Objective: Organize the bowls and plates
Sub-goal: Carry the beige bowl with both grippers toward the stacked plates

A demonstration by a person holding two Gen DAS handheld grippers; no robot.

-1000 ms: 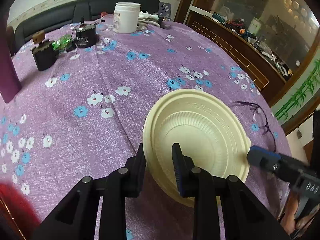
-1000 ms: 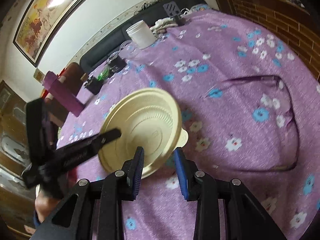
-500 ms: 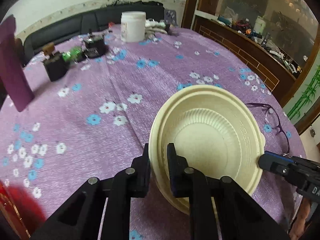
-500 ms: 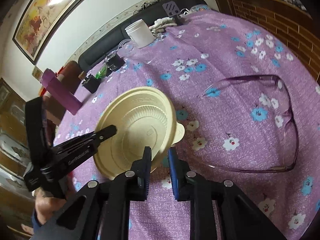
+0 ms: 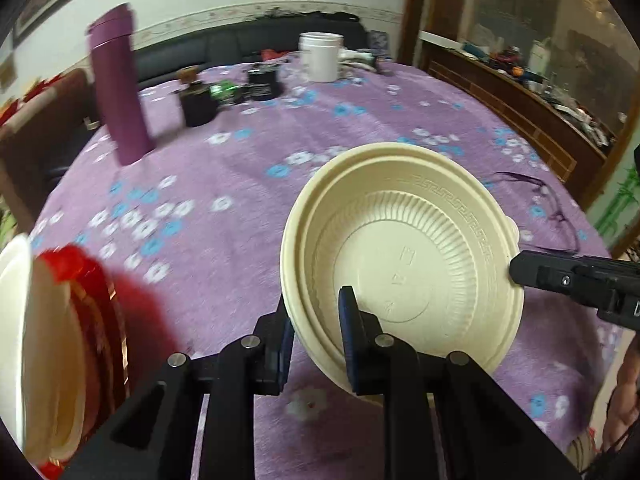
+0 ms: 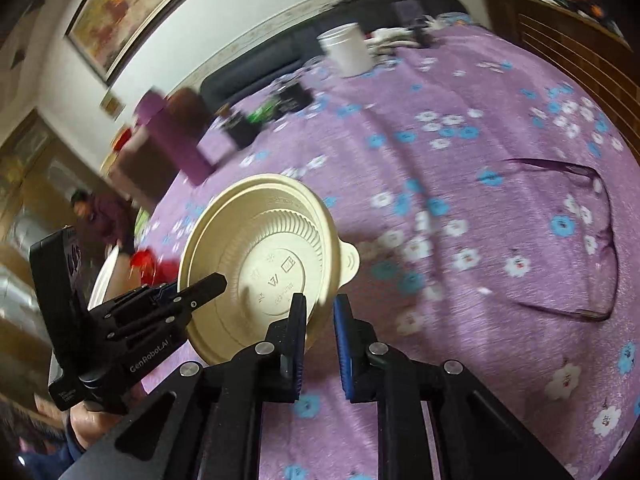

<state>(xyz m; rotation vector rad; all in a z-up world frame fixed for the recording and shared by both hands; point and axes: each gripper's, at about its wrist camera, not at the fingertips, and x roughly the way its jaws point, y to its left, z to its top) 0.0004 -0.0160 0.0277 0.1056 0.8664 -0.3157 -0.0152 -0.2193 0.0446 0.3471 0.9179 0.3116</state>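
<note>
Pads of the left gripper (image 5: 316, 314) are sitting on either side of the near rim of the cream bowl (image 5: 404, 248). These jaws are easing apart, though the rim is between them and looks pinched. The right gripper (image 6: 320, 314) is nipping the opposite edge, close by the bowl's small tab, with its jaws drawn almost together on the rim. So the bowl is hanging between the two tools, clear of the purple flowered tablecloth (image 5: 224, 168), and tilting so that its hollow faces the left wrist camera. A doubled rim line is hinting at two nested bowls, but that cannot be told for sure. The line from one grip to the other is running across the bowl's full width. Off to the left of the left gripper, a white dish (image 5: 16, 312) and a red plate (image 5: 100, 308) are lying blurred at the table's edge. That is probably where the bowl belongs, and the left hand is the nearer one. Farther off, eyeglasses (image 5: 556, 208) are lying beyond the bowl on the right.
</note>
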